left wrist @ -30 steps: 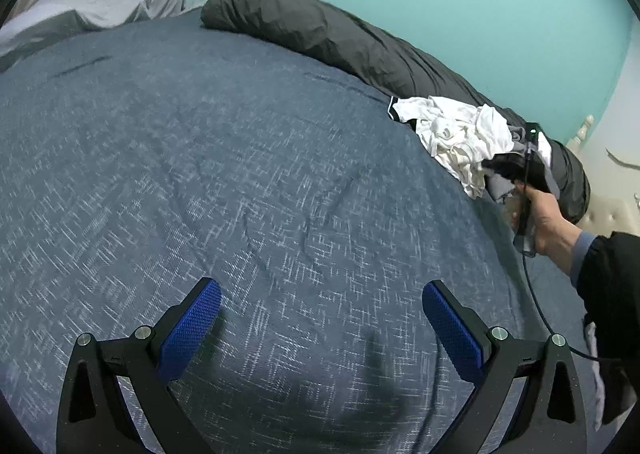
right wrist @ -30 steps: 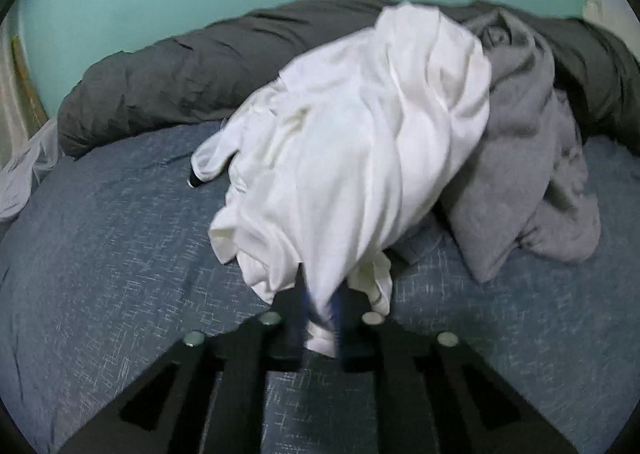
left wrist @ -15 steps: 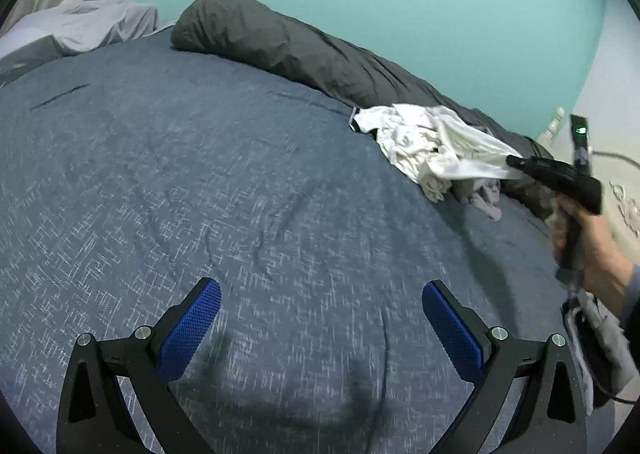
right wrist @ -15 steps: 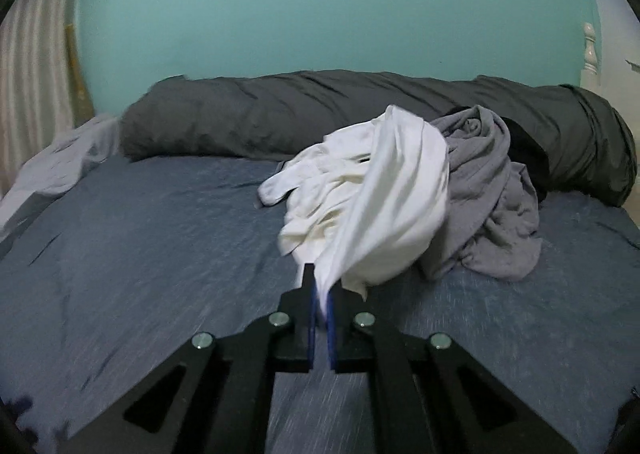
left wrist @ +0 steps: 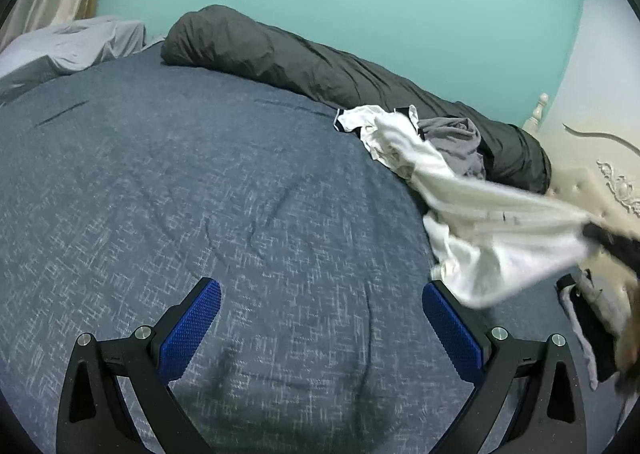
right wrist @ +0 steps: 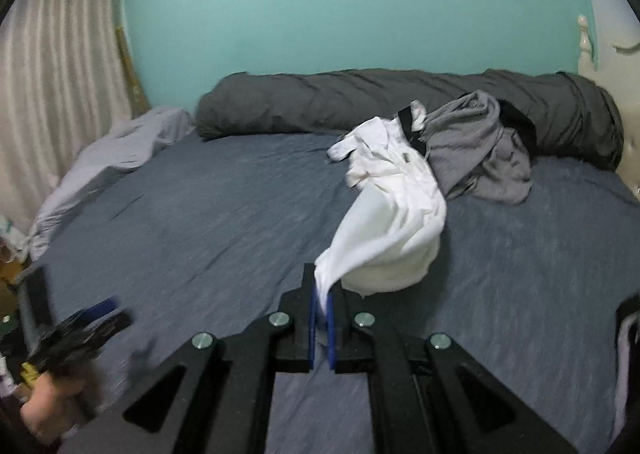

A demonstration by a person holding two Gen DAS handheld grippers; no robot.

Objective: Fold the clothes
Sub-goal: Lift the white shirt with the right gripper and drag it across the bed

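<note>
Nothing is folded yet. Right hand-held gripper [right wrist: 320, 304] pinches a white shirt [right wrist: 394, 225], drawn off the pile onto the bed [right wrist: 200, 213]; grey garment [right wrist: 480, 157] waits behind. Left hand-held gripper [left wrist: 320, 318] gapes wide, empty.

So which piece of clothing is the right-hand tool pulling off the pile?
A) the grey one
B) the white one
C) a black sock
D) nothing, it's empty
B: the right tool is shut on an edge of the white garment, which stretches back toward the pile, while the grey garment lies untouched on the bed.
</note>
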